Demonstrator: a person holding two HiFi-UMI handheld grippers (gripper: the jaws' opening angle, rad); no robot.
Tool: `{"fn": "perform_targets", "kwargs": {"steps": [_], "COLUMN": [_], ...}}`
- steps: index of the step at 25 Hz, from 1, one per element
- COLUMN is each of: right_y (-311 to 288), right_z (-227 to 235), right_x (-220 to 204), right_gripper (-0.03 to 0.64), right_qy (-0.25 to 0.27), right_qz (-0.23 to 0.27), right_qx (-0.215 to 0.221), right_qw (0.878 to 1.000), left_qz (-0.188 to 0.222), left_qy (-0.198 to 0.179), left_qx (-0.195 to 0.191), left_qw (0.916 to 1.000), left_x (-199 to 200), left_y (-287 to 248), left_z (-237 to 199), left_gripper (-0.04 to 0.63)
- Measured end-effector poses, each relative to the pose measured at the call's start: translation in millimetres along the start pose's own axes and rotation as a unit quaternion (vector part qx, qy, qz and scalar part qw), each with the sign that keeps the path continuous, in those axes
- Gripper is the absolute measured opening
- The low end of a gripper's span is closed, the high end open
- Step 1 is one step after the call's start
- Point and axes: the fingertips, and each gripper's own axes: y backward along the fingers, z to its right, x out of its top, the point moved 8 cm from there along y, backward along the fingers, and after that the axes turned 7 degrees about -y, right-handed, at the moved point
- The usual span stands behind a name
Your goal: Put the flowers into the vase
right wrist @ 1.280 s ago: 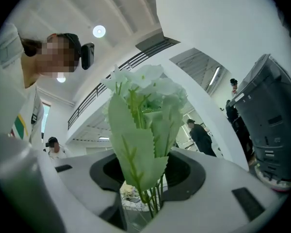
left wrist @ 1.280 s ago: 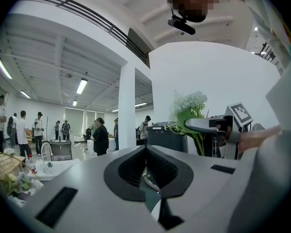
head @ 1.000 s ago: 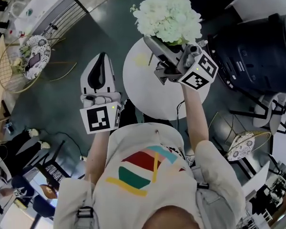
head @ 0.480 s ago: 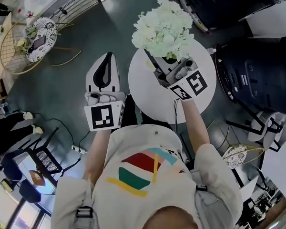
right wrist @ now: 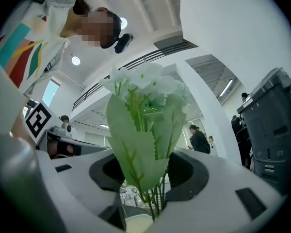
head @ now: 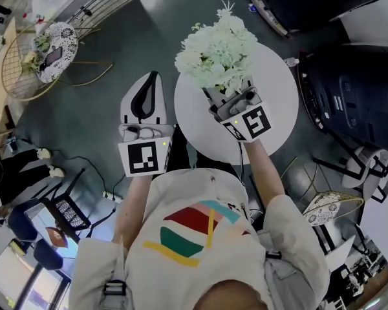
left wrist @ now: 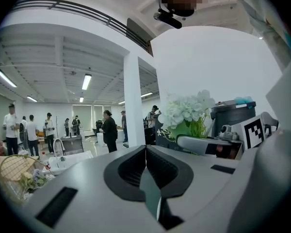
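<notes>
At far left of the head view, a wire-frame chair [head: 16, 76] with a patterned cushion [head: 52, 57] stands on the dark floor, well apart from the work area.

Left gripper [head: 150, 82]: held over the floor just beside the round white table [head: 271, 82], pointing roughly level. In the left gripper view its jaws [left wrist: 146, 152] are pressed together, with nothing between them.

Flowers [head: 216, 50]: a bunch of white blooms with green leaves, positioned over the left part of the table top. The stems run down into the right gripper [head: 221, 94]. In the right gripper view the jaws [right wrist: 148, 178] pinch the thin green stems, with a broad serrated leaf and the blooms [right wrist: 145, 86] rising above them.

At right, a large dark machine [head: 349, 102] stands near the table edge.
</notes>
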Motion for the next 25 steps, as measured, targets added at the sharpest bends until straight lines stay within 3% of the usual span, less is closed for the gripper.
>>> {"fn": "perform_targets", "kwargs": {"steps": [12, 18, 25], "right_y": [10, 20, 28], "right_z": [2, 1, 2], "right_x": [-29, -48, -60], "right_gripper": [0.256, 0.279, 0.328], "right_qy": [0.045, 0.104, 0.106], "right_qz": [-0.058, -0.114, -0.147], "right_qx": [-0.004, 0.01, 0.004], "right_qw": [0.997, 0.988, 0.983], "left_qz": [-0.02, -0.023, -0.03], "left_qy": [-0.008, -0.012, -0.013], "left_qx": [-0.04, -0.046, -0.048], "left_qw": [0.999, 0.9986, 0.9983], "left_x": [-9, -12, -16], "left_y": [-18, -21, -19], "left_z": [18, 24, 24], "left_gripper": [0.006, 0.006, 0.006]}}
